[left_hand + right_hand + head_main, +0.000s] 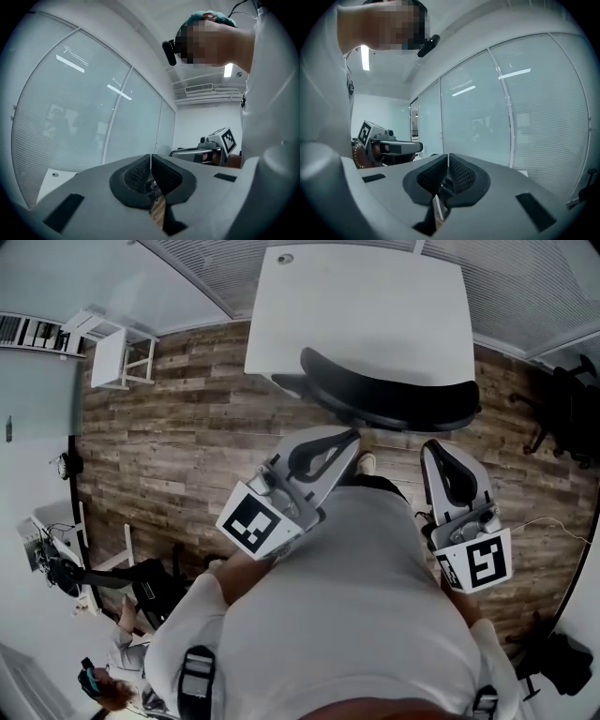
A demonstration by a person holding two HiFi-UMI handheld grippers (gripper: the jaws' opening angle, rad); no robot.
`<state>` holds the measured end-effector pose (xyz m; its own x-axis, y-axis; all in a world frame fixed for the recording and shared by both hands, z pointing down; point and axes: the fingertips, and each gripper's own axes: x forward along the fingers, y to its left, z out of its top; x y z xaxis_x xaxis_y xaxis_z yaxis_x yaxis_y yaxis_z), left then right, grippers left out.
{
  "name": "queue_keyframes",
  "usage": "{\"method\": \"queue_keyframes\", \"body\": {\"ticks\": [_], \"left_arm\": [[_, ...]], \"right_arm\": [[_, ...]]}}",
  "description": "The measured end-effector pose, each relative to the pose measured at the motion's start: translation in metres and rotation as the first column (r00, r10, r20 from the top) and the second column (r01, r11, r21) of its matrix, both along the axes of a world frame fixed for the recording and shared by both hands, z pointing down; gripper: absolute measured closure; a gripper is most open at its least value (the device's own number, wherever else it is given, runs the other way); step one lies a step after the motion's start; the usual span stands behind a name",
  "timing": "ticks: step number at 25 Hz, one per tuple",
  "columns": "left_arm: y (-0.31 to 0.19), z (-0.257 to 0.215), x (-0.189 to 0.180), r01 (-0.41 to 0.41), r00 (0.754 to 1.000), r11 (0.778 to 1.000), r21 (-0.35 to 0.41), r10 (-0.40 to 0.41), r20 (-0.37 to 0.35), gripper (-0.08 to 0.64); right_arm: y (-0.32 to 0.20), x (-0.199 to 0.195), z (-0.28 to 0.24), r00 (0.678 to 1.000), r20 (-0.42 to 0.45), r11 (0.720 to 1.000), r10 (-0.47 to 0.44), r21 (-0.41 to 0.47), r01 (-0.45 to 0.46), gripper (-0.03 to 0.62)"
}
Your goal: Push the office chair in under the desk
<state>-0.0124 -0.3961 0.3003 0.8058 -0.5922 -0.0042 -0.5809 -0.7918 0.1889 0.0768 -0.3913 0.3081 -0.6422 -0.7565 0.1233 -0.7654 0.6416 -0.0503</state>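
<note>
The wooden floor [178, 437] lies open on the left side of the room, with only a small white stand [117, 357] far to the left and a dark second chair [562, 413] at the right wall. The white surface [366, 306] stands at the far side, close to the glass wall.

The office chair [389, 399] is at the near edge of this surface. Its black backrest runs from left to right along that edge, and the seat is hidden, so I judge that it is already mostly under. Whether the backrest touches the edge I cannot tell.

The person stands just on the near side of the chair, and both claws point away toward it. The left claw [352, 435] is clenched on nothing and aims at the middle-left of the backrest. The right claw [433, 446] is also clenched and empty and aims at the right end. Both are apart from the backrest, and the left tip looks a little nearer.

A last push would go straight toward the far side, and there the surface edge leaves very little room.
</note>
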Motion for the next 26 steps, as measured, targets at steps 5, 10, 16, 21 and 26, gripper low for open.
{"method": "queue_keyframes", "body": {"ticks": [5, 10, 16, 21, 26], "left_arm": [[-0.001, -0.006, 0.009, -0.008, 1.000, 1.000, 0.021, 0.009, -0.013, 0.525], [0.002, -0.010, 0.016, -0.009, 1.000, 0.999, 0.033, 0.009, -0.019, 0.525], [0.000, -0.011, 0.016, -0.004, 1.000, 0.999, 0.035, 0.005, -0.022, 0.525], [0.002, -0.008, 0.016, -0.003, 1.000, 0.999, 0.032, 0.004, -0.019, 0.525], [0.004, -0.012, 0.013, -0.001, 1.000, 0.999, 0.032, 0.002, -0.024, 0.525]], "right_arm": [[-0.003, -0.012, -0.007, 1.000, -0.001, 1.000, -0.002, 0.027, 0.002, 0.563], [-0.001, -0.014, -0.014, 1.000, 0.006, 0.999, -0.009, 0.040, 0.008, 0.563], [-0.003, -0.018, -0.015, 1.000, 0.006, 0.999, -0.010, 0.046, 0.010, 0.563], [-0.002, -0.019, -0.013, 1.000, 0.003, 0.999, -0.013, 0.044, 0.013, 0.563], [-0.001, -0.021, -0.017, 1.000, 0.005, 0.999, -0.014, 0.047, 0.014, 0.563]]}}
